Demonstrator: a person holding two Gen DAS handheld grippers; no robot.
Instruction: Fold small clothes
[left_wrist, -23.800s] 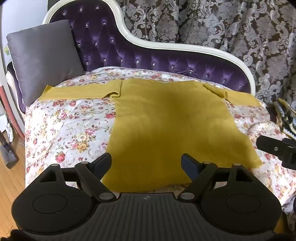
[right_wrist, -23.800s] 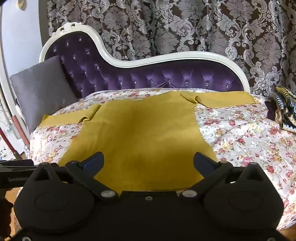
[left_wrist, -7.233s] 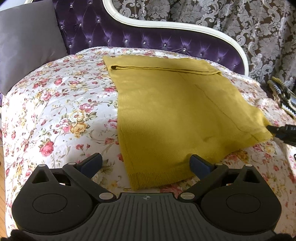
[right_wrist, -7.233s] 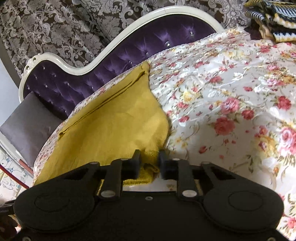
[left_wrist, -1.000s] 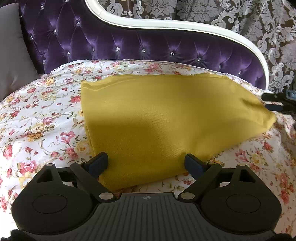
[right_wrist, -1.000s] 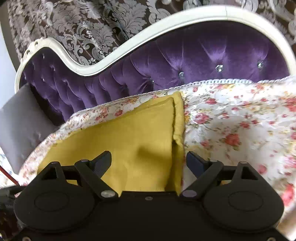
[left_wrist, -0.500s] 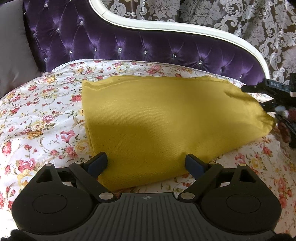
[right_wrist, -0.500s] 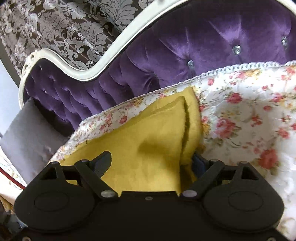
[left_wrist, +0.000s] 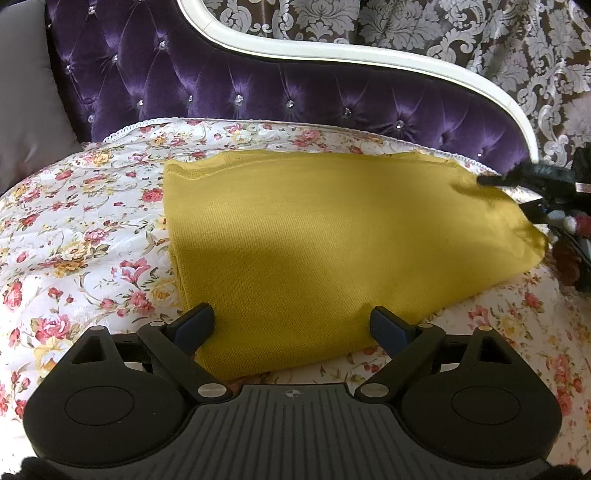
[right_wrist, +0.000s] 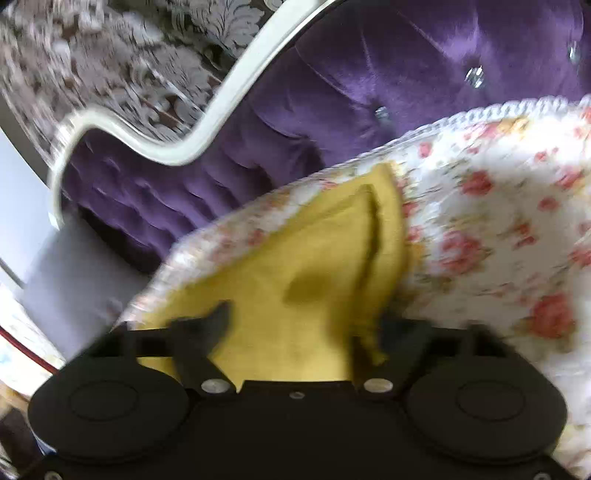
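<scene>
mustard knit top (left_wrist: 332, 236) lies folded on the floral cover (left_wrist: 74, 229) of a purple tufted sofa (left_wrist: 258, 85), near the backrest. left tool (left_wrist: 291, 325) hovers over the near edge, jaws wide apart, gripping nothing. right tool (right_wrist: 295, 325) is at the top's far right corner, jaws closing with the cloth between them; blur hides whether the pads press it yet.

Left tool (left_wrist: 291, 325) wide open; right tool (right_wrist: 299, 325) closing.
</scene>
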